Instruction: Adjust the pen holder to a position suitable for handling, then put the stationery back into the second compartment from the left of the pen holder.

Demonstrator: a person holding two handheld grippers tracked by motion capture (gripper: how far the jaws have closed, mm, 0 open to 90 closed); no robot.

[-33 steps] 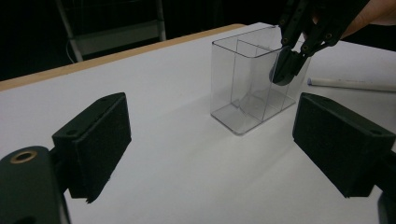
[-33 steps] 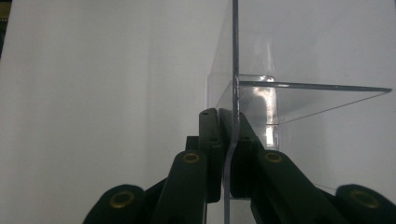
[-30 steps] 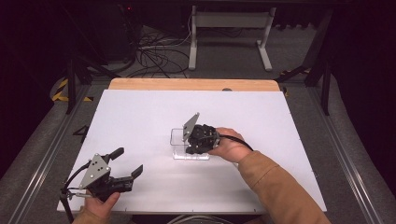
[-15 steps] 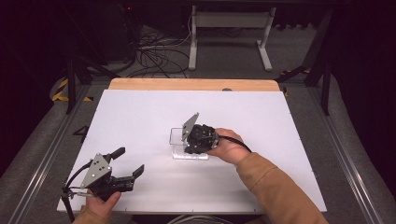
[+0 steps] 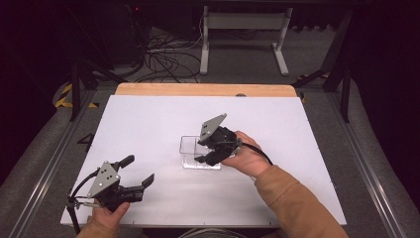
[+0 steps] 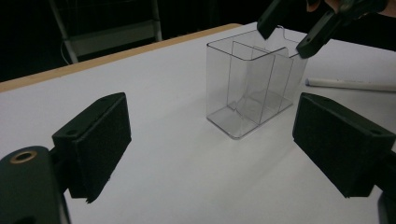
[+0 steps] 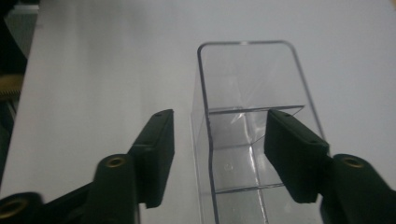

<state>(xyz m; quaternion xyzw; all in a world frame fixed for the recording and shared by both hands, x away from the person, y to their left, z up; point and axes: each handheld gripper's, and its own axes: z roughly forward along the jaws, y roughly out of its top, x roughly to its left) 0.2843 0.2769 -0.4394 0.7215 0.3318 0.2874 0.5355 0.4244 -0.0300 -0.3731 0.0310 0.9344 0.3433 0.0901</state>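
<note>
Table (image 5: 148, 129): white top, dark room behind, cables on the floor at upper left.
Clear box (image 5: 200, 152): frame centre, upright, with dividers inside.
Right gripper (image 5: 208, 151): jaws just opened, straddling one wall without pressing.
Left gripper (image 5: 136, 173): lower left, wide apart, empty.
Handling: probably light, stiff, slick plastic; pinch a wall near the rim.

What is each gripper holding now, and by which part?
Nothing is held. The right gripper has just been opening; its jaws straddle one wall of the clear plastic organizer without pressing it. The left gripper is open, away from it.
</note>
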